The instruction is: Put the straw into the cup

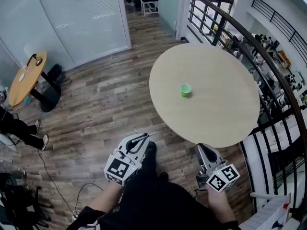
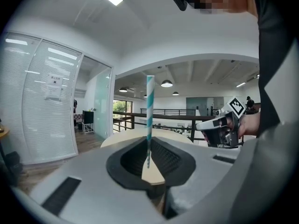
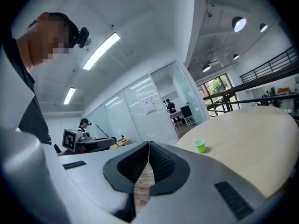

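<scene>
left gripper (image 1: 143, 138) (image 2: 148, 146): clenched on the straw, pads pinching its lower part; held just short of the round table's near edge.
straw (image 2: 149, 110): white with teal stripes, standing upright out of the left gripper, most of its length above the pads and a short end below them.
right gripper (image 1: 203, 148) (image 3: 148, 149): jaws pressed together with nothing between them; it is level with the left gripper, off to that gripper's right, its tip at the table's near rim.
cup (image 1: 185, 89) (image 3: 200, 146): small, green, upright and open-topped; well ahead of both grippers, a little to the right of the left one and slightly left of the right one in the head view.
round table (image 1: 218, 114) (image 3: 254, 139): pale top carrying only the cup, ahead of both grippers.
railing (image 1: 268, 51): dark bars curving round the table's far and right sides, beyond the right gripper.
wood floor (image 1: 105, 104): planks under and to the left of the left gripper.
</scene>
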Demonstrator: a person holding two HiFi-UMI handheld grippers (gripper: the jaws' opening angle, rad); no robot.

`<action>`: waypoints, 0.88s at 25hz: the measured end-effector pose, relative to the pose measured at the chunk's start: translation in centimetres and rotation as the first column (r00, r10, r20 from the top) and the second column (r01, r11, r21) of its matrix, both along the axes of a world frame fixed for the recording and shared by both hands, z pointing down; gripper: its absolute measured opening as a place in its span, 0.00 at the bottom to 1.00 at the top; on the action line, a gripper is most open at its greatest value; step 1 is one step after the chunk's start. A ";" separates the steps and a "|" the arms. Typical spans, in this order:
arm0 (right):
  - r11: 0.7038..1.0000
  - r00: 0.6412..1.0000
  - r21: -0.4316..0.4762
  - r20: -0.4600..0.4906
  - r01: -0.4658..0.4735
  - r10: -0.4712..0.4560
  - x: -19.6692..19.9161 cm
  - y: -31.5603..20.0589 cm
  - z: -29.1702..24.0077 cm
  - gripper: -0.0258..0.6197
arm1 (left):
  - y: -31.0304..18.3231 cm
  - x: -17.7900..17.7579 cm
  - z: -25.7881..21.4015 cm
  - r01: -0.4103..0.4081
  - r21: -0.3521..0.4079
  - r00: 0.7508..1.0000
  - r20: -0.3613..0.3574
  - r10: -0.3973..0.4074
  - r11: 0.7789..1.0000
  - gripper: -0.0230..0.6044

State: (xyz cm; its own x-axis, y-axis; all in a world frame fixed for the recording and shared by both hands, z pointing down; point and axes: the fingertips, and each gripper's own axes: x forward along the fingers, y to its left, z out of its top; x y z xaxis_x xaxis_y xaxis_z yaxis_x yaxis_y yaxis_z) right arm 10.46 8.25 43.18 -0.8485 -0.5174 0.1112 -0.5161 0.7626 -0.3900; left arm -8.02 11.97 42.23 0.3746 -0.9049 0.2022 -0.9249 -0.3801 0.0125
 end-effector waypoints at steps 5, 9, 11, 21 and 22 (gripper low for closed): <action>0.998 0.998 0.005 -0.010 -0.061 0.061 -0.7 -5.2 0.2 0.08 | -6.2 -1.2 -0.4 -0.055 0.017 0.998 -0.002 0.055 0.998 0.08; 0.996 0.995 0.015 -0.036 -0.089 0.089 -3.3 -9.9 -0.5 0.08 | -11.7 -3.2 -1.2 -0.095 0.026 0.995 0.001 0.095 0.995 0.08; 0.995 0.995 0.018 -0.035 -0.095 0.096 -4.9 -12.2 -0.9 0.08 | -14.3 -4.6 -1.5 -0.109 0.027 0.994 -0.004 0.109 0.994 0.08; 0.982 0.982 0.017 -0.020 -0.186 0.186 -9.9 -21.4 -2.7 0.08 | -24.2 -9.0 -2.9 -0.226 0.032 0.974 -0.006 0.226 0.974 0.08; 0.981 0.981 0.019 -0.023 -0.193 0.193 -10.1 -21.9 -2.8 0.08 | -24.8 -9.1 -2.9 -0.241 0.031 0.970 -0.002 0.241 0.970 0.08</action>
State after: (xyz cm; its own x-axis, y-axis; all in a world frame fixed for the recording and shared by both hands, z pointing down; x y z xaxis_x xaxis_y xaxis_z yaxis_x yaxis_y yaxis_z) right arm 0.39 -13.65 40.39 -0.7297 -0.6730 0.1211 -0.6634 0.6539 -0.3638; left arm -17.11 -12.83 39.33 0.5838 -0.7932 0.1735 -0.8057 -0.5924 0.0027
